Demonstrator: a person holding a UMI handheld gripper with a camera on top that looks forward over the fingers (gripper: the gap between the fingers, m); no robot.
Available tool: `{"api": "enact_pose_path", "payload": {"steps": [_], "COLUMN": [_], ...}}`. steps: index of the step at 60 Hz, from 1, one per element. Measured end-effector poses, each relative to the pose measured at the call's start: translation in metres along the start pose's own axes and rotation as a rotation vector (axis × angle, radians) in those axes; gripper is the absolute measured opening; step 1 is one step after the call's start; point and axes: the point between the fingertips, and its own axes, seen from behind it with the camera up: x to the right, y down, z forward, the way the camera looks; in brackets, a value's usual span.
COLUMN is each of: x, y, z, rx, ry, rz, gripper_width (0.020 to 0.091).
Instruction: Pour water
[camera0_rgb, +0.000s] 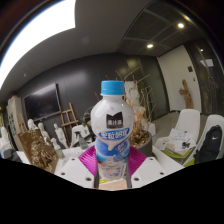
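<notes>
Behind everything runs the dark wall (70, 85). My gripper (112, 168) is clenched on the clear plastic bottle with blue cap and blue-white label (112, 135), upright between my pink pads (90, 160). I'd tilt slowly.

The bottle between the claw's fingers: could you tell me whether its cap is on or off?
On. The bottle stands upright with its blue cap seated on the neck; the claw grips its lower body.
</notes>
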Motion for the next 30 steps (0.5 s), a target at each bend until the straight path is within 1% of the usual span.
{"api": "enact_pose_path", "payload": {"steps": [2,6,10,11,15,19,21,30], "x": [0.021,0.064,0.093,0.091,0.120,0.137,0.141,0.157], "y": [0.020,0.047,0.082,0.099,0.125,0.154,0.170,0.214], "z": [-0.002,0.011,0.020,0.019,0.027,0.035,0.038,0.046], "rx": [-0.006,-0.056,-0.105,-0.111,-0.164,-0.210,-0.220,-0.286], "ry": [0.034,0.075,0.100,0.109,0.122,0.132,0.141,0.139], "rz": [-0.047,-0.119,-0.164,-0.174,-0.184,-0.185,-0.182,-0.172], "gripper_width": [0.0360,0.0358,0.0359,0.0359,0.0359,0.0359,0.0359,0.0364]}}
